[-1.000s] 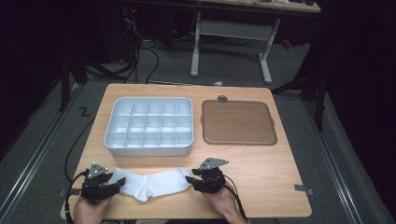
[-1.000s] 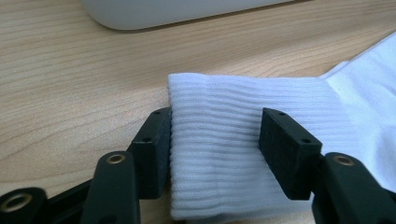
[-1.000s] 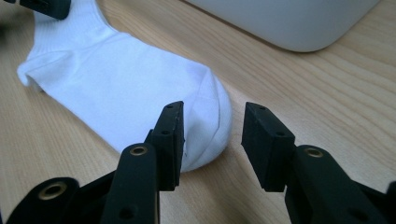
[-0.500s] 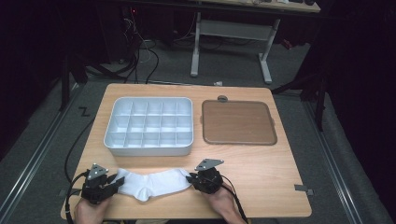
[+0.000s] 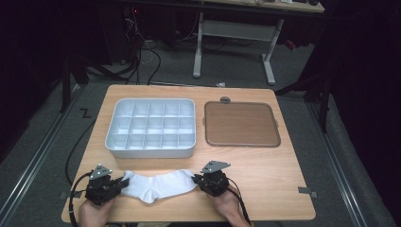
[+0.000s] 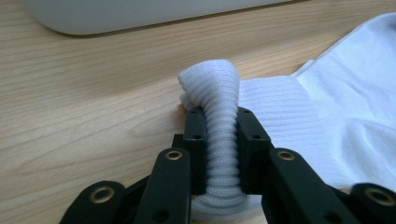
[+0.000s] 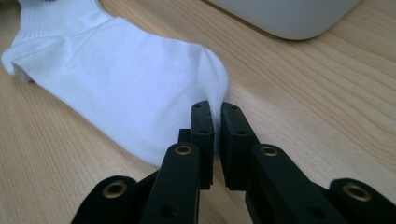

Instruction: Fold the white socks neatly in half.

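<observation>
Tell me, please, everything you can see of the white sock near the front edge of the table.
The white sock is a short knit ankle sock lying flat across the wooden table, in front of the divided tray. The left gripper is clamped on its ribbed cuff, bunching it upward; the right gripper pinches the toe edge. Its jaws have just been closing.

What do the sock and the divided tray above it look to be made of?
Sock: white knit fabric, likely cotton blend; the ribbed cuff bunches softly between the left tongs, and the smoother toe folds in the right tongs. Divided tray: probably moulded plastic, pale grey-white with a matte to faint sheen, rounded corners and thin walls, though painted metal can't be ruled out.
</observation>
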Motion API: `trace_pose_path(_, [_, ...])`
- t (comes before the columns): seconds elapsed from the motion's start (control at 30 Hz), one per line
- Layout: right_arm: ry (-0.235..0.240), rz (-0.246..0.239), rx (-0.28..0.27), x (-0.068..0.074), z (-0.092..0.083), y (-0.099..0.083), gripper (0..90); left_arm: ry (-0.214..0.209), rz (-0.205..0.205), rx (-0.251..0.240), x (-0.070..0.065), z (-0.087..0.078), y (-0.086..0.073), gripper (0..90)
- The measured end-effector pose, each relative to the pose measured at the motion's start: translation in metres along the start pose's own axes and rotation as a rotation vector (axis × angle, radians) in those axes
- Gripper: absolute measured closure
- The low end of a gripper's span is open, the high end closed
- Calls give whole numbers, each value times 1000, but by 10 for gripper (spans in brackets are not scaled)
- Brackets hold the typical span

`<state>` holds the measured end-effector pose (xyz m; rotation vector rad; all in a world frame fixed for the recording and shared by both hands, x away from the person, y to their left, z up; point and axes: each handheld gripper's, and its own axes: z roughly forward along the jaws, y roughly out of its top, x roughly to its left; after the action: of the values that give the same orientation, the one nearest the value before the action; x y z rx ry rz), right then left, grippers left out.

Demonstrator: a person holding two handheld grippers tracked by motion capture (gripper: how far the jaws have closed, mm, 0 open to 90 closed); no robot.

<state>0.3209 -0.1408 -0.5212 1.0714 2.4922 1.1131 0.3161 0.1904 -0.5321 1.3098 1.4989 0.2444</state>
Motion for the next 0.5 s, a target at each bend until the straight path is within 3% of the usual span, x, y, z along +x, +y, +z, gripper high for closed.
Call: trace_pose_path(0.5, [-106,72,-27,-29,-37,-27,852,-86,42,36,-45,32,-14,775])
